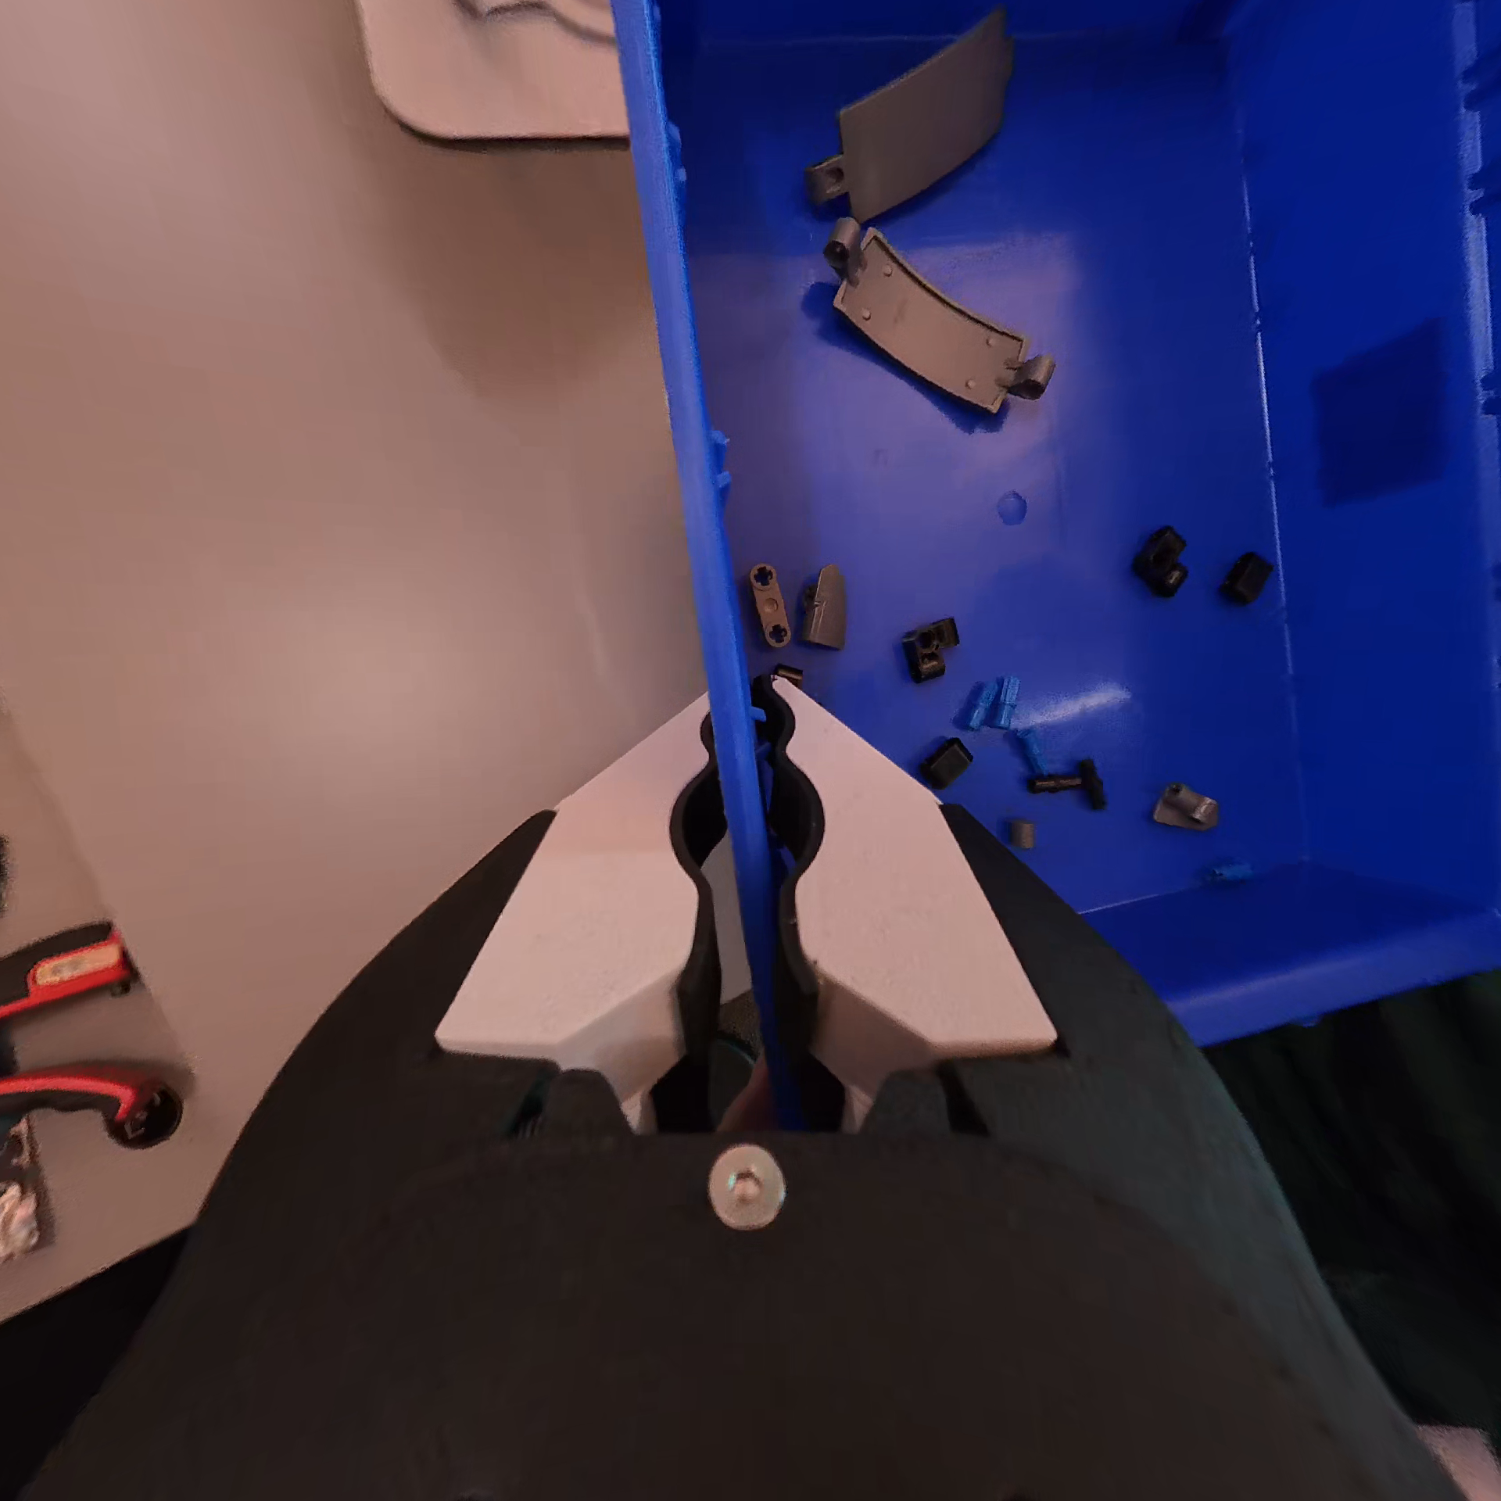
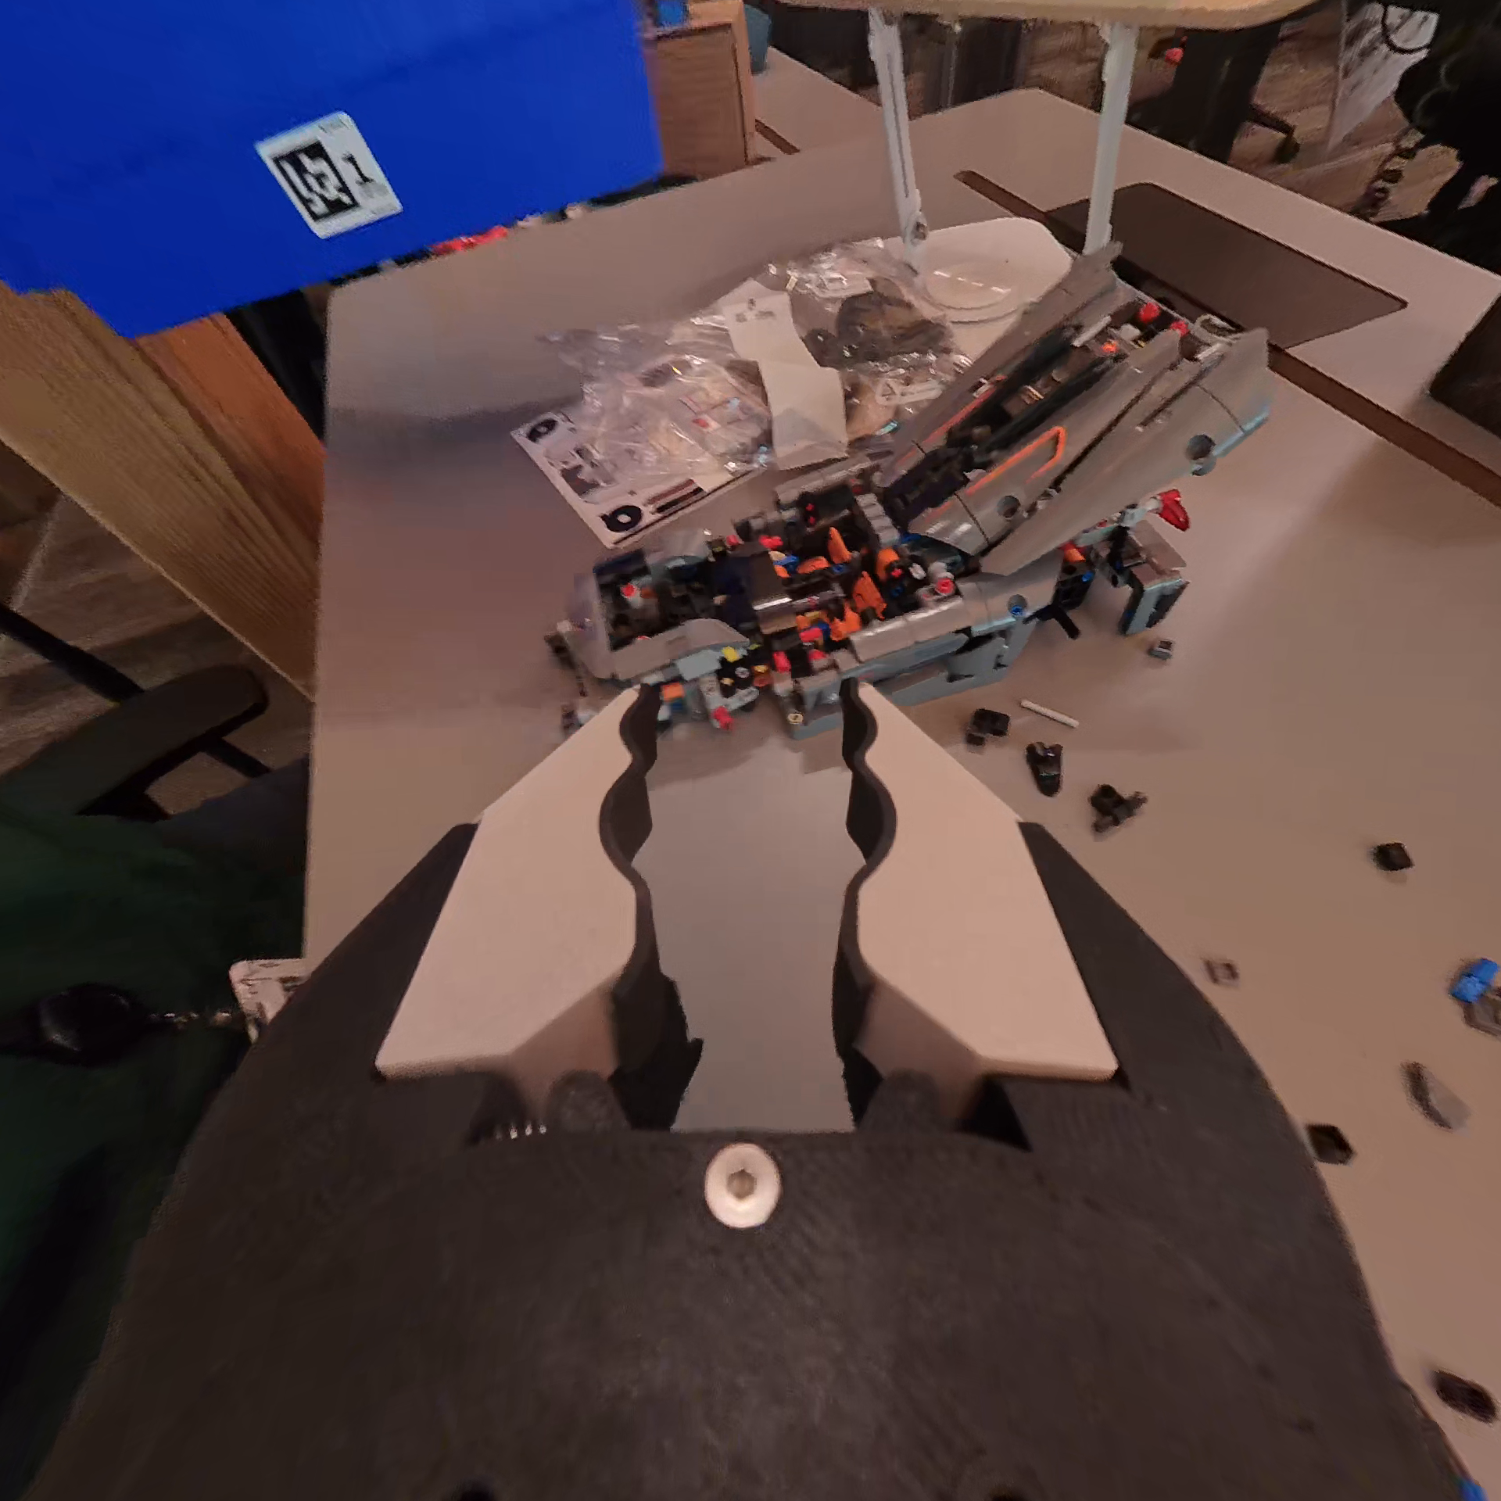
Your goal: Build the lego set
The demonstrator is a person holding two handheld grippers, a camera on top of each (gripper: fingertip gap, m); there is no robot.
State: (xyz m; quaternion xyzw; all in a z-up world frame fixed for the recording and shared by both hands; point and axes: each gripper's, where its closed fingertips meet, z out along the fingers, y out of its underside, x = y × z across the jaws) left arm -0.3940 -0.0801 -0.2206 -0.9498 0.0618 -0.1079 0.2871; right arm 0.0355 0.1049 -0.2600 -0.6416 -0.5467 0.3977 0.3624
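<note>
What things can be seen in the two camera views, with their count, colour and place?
bin: one, blue, held up by its wall
curved panels: two, grey, upper bin floor
small parts: several, black, grey, blue, lower bin floor
model: one, mostly grey, table centre
plastic bags: a few, clear, behind model
loose pieces: several, mostly black, table right of model
left gripper: shut on bin wall
right gripper: open, empty

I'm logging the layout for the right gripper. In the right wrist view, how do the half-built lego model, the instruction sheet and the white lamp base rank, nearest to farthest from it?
From the right gripper, which is open:
1. Half-built lego model, just beyond the fingertips, centre.
2. Instruction sheet, behind the model, to the left.
3. White lamp base, farthest back, right of centre.
</note>
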